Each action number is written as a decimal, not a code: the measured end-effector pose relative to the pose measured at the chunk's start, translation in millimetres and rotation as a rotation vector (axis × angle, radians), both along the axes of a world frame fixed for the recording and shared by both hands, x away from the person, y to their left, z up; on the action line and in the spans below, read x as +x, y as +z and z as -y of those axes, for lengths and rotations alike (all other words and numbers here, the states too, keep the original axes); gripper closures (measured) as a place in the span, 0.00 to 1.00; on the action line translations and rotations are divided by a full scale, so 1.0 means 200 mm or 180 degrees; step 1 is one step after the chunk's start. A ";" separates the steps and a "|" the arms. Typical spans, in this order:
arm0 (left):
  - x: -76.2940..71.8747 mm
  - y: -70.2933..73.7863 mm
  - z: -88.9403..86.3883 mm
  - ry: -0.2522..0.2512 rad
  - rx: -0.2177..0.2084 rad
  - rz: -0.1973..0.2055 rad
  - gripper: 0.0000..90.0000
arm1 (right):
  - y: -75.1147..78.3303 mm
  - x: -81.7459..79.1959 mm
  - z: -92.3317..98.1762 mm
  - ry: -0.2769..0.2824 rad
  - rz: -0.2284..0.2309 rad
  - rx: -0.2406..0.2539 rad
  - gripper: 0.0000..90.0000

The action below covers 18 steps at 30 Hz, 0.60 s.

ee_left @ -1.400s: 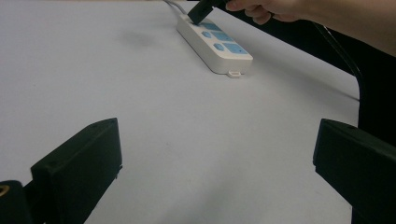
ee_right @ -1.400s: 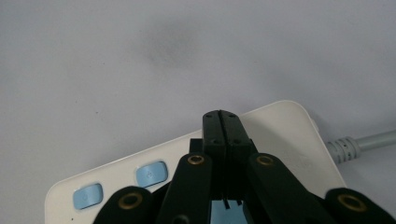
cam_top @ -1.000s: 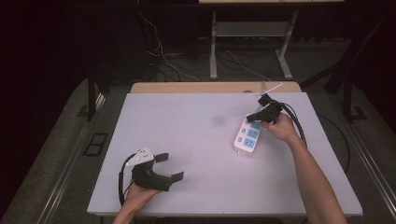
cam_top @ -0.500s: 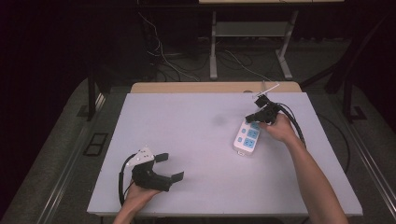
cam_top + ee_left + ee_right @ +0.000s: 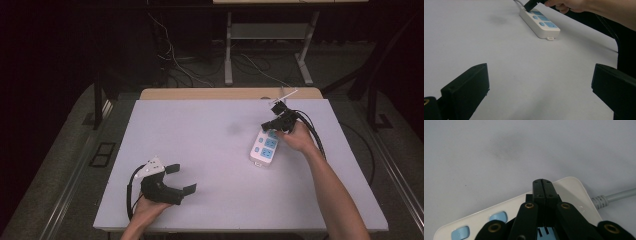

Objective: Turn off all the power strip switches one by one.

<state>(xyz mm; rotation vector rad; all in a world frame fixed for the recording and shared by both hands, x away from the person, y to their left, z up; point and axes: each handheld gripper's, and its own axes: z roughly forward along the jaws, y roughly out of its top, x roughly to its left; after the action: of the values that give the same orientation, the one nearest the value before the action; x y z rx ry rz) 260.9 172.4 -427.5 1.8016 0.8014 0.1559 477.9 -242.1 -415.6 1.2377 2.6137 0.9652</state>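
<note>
A white power strip with blue sockets lies on the right half of the white table. Its grey cable leaves from the far end. My right gripper is shut with nothing between its jaws. Its closed tips point down onto the strip's cable end, and whether they press on it I cannot tell. My left gripper rests at the table's near left with its jaws wide open and nothing between them. From there the strip and the right gripper lie far ahead.
A faint dark smudge marks the table left of the strip. A wooden ledge runs along the table's far edge. Behind it, on the floor, are loose cables and a metal stand. The right gripper's black cables trail off the right side.
</note>
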 end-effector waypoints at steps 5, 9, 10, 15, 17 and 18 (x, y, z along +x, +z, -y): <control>0.00 0.00 0.00 0.0010 -0.0013 -0.0006 0.00 | 0.02 -0.01 0.01 -0.0003 -0.0017 0.0055 1.00; 0.00 0.00 0.00 0.0000 -0.0001 -0.0001 0.00 | 0.03 -0.01 0.00 -0.0007 -0.0061 0.0050 1.00; 0.00 0.00 0.00 0.0000 0.0000 -0.0002 0.00 | 0.03 -0.01 0.00 -0.0006 -0.0061 0.0062 1.00; 0.00 0.00 0.00 0.0012 -0.0007 -0.0008 0.00 | 0.07 -0.03 -0.01 0.0014 -0.0026 0.0137 1.00; 0.00 0.00 0.00 0.0019 -0.0009 -0.0007 0.00 | 0.08 -0.05 -0.01 0.0029 -0.0004 0.0135 1.00; 0.00 0.00 0.00 0.0019 -0.0010 -0.0006 0.00 | 0.10 -0.06 -0.01 0.0039 0.0010 0.0127 1.00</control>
<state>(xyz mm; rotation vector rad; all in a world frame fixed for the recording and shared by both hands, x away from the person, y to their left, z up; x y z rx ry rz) 261.7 173.4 -428.0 1.7966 0.8082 0.1568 466.6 -240.9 -396.6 1.2291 2.6152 1.0255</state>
